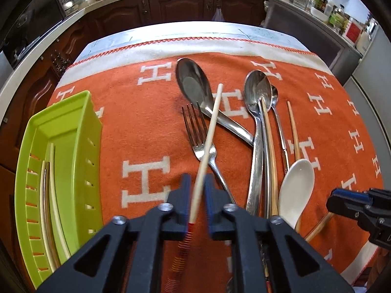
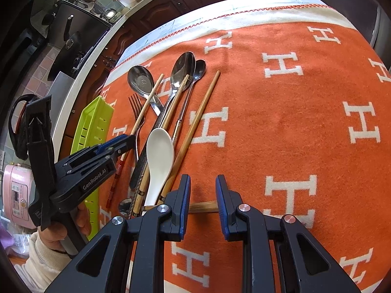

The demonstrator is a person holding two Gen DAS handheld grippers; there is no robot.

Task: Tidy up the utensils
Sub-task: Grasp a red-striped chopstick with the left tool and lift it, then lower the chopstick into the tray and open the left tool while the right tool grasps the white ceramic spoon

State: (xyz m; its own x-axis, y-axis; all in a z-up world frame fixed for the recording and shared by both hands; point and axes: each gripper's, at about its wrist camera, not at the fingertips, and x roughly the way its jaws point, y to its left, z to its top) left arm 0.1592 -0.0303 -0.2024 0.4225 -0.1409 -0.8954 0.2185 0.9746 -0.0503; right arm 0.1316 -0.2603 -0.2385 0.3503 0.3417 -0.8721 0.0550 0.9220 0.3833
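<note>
My left gripper (image 1: 197, 185) is shut on a pale wooden chopstick (image 1: 212, 124) with a red banded end and holds it above the pile; it also shows in the right wrist view (image 2: 129, 141). The pile on the orange cloth holds a fork (image 1: 198, 131), a wide steel spoon (image 1: 193, 83), a long steel spoon (image 1: 257, 92), a white ceramic spoon (image 1: 295, 183) and brown chopsticks (image 1: 293, 131). A green plastic tray (image 1: 80, 127) at the left holds pale chopsticks (image 1: 52, 183). My right gripper (image 2: 202, 190) is open and empty over the cloth, above a brown chopstick (image 2: 202, 206).
The table is covered by an orange cloth with white H letters (image 2: 293, 112). Dark wooden cabinets (image 1: 171, 5) and a counter with jars (image 1: 337, 14) stand behind. A pink appliance (image 2: 17, 193) sits at the far left below the table.
</note>
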